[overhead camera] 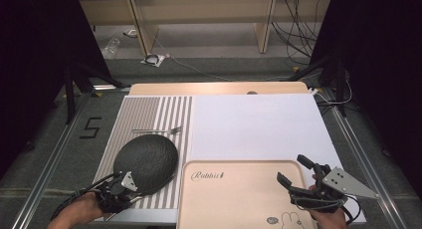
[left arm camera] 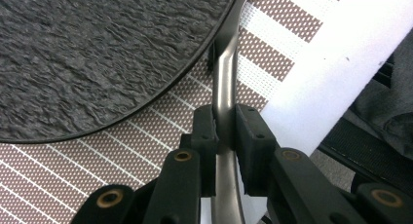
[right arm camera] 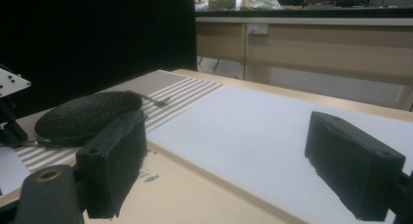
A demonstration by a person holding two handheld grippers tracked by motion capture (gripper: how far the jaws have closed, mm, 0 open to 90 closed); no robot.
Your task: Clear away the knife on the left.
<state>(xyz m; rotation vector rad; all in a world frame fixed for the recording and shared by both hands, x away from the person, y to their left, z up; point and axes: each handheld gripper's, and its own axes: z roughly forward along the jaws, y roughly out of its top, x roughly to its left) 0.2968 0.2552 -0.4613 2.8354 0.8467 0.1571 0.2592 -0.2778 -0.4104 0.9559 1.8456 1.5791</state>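
Note:
A dark, rough-textured round plate (overhead camera: 147, 162) (left arm camera: 97, 53) (right arm camera: 87, 117) lies on a striped placemat (overhead camera: 149, 112) (left arm camera: 73, 170). My left gripper (overhead camera: 122, 191) (left arm camera: 225, 121) sits at the plate's near edge, shut on the handle of a metal utensil (left arm camera: 225, 73). The handle runs along the plate's rim and its far end is hidden. A fork (overhead camera: 159, 131) (right arm camera: 155, 101) lies on the placemat just beyond the plate. My right gripper (overhead camera: 292, 170) (right arm camera: 234, 151) stands open with nothing between its jaws, over the right side of a beige tray (overhead camera: 234, 199) (right arm camera: 195, 195).
A white mat (overhead camera: 259, 124) (right arm camera: 253, 121) covers the right half of the table behind the tray. The tray carries "Rabbit" lettering and a small rabbit drawing. Black curtains flank the table, and cables lie on the floor beyond it.

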